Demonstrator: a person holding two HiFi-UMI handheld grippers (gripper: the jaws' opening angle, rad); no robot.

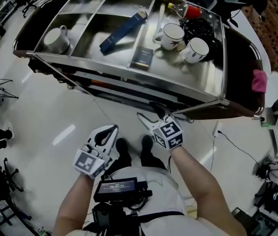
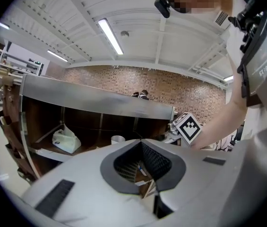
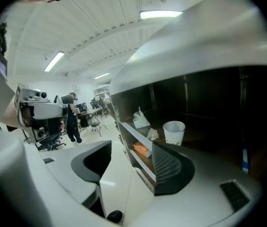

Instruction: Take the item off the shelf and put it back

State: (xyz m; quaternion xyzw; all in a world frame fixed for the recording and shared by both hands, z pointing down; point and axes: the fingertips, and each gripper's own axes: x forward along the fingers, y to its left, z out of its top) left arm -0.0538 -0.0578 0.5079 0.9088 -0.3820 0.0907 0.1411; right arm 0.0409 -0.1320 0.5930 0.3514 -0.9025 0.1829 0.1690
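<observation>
Left gripper [image 2: 140,143] pinched shut, right gripper [image 3: 129,148] wide, empty (steel shelf [image 1: 129,69] ahead, mugs [image 1: 170,36] on top).

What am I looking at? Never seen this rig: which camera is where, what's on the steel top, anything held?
No robot: a person carries a hand-held gripper in each hand. The head view comes from a head camera looking down; the other two cameras ride on the grippers. The left gripper has its fingers together, the right gripper has them apart; neither holds anything. On the steel shelf top lie three white mugs, a blue box, a small dark box and a red-capped bottle.
</observation>
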